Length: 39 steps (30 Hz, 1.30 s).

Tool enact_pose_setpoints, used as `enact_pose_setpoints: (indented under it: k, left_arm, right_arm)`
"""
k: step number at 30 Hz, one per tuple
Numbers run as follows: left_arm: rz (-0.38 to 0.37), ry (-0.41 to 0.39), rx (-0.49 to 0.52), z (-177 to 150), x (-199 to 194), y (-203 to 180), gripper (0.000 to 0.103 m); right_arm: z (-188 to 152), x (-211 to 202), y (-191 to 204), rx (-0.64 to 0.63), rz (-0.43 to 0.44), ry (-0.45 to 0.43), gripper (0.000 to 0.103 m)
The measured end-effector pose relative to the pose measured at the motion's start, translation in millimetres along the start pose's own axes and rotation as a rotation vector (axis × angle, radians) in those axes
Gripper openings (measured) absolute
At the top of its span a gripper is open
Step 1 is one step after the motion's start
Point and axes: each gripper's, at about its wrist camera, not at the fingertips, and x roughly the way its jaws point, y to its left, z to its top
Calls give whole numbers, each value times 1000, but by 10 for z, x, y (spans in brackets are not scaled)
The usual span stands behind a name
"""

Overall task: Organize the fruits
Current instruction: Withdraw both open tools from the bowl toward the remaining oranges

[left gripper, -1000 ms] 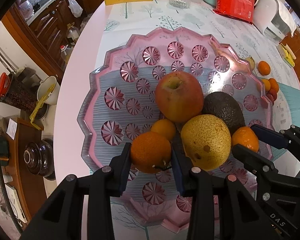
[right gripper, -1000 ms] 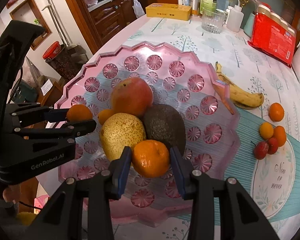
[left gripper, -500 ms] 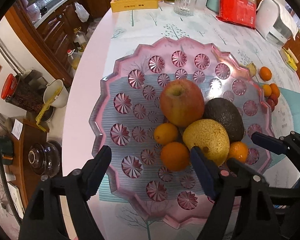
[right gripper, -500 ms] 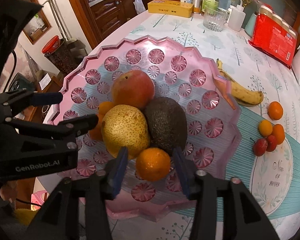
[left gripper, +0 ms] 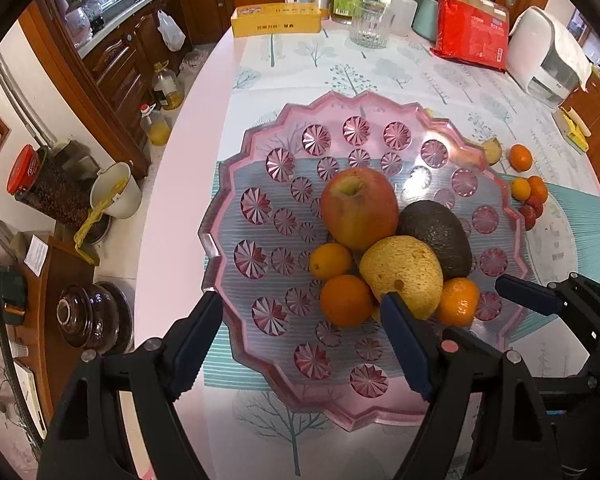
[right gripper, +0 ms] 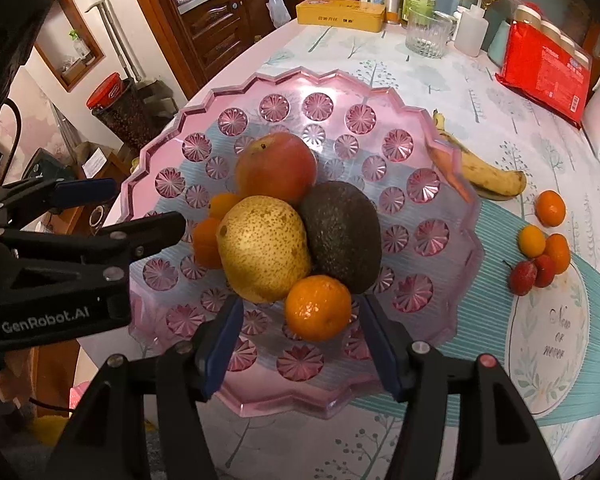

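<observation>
A pink plastic fruit tray (left gripper: 268,168) (right gripper: 284,92) holds a red apple (left gripper: 358,208) (right gripper: 276,168), a yellow pear (left gripper: 400,274) (right gripper: 262,248), a dark avocado (left gripper: 436,236) (right gripper: 340,232) and three oranges. One orange (left gripper: 346,300) lies just ahead of my left gripper (left gripper: 300,332), which is open and empty above the tray's near part. Another orange (right gripper: 318,306) lies on the tray between the tips of my right gripper (right gripper: 300,330), which is open and not touching it.
A banana (right gripper: 484,170), small oranges (right gripper: 550,208) and red fruits (right gripper: 526,276) lie on the table right of the tray. A yellow box (left gripper: 276,20), a glass (left gripper: 368,28), bottles and a red package (left gripper: 472,36) stand at the far edge. The table's left edge drops to the kitchen floor.
Both grippers have opened, let go of their oranges onto the tray and pulled back toward me. The left gripper has opened widest and rose.
</observation>
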Motion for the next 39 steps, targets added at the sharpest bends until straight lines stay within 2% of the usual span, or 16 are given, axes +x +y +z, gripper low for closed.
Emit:
enact_pose_setpoints:
  k: [9,20,32,39]
  left_arm:
    - [-13,-43,11,-40,-224,-44,80]
    - [-24,-70,47,-61,-382,-270,80]
    - [-33,-96,113,-61,-506,-758,80]
    - [-43,-115,146,-27,-595,-1134,80]
  right_arm:
    - [-85,-215,-30,16,-15,-61,61]
    - [-197,-402,-182,58,-28,-104,61]
    - [-386,-664,-556,114,-62,-166,61]
    - [-546,-823,-944,169,-80,-180,61]
